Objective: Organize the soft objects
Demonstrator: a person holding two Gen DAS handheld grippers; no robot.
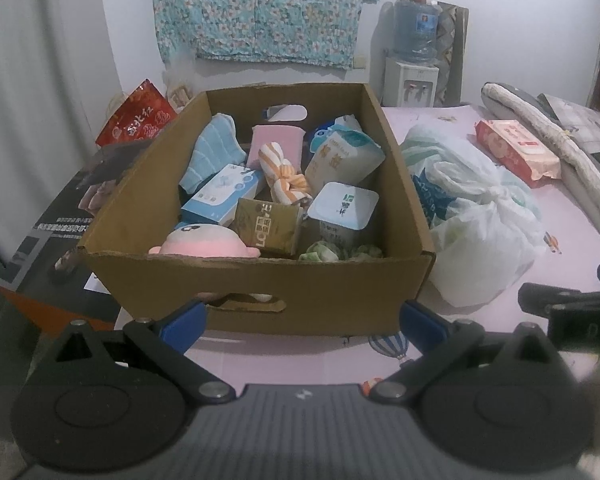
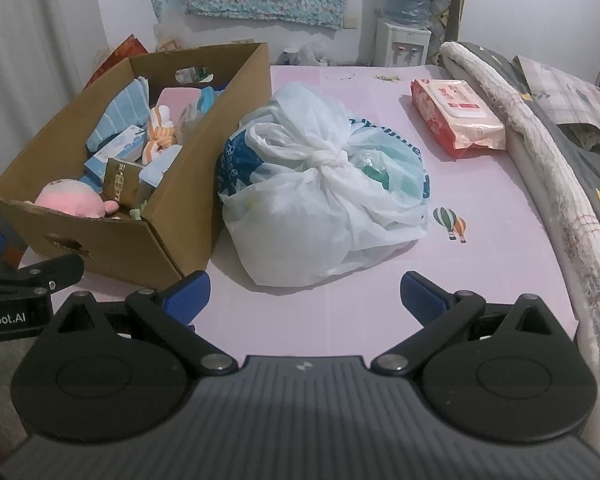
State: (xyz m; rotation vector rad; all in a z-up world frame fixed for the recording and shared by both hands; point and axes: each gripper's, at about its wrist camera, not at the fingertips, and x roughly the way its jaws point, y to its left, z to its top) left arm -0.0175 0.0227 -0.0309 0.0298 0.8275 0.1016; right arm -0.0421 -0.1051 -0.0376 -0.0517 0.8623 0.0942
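Observation:
A brown cardboard box stands on the pink mat and holds a pink plush toy, a blue towel, a striped orange cloth, tissue packs and small cartons. A knotted white plastic bag lies right of the box. A red wet-wipes pack lies farther right. My left gripper is open and empty before the box's near wall. My right gripper is open and empty just in front of the bag.
A rolled quilt and grey bedding border the mat's right edge. A water dispenser stands at the back wall under a floral cloth. A red bag and a dark printed box sit left of the cardboard box.

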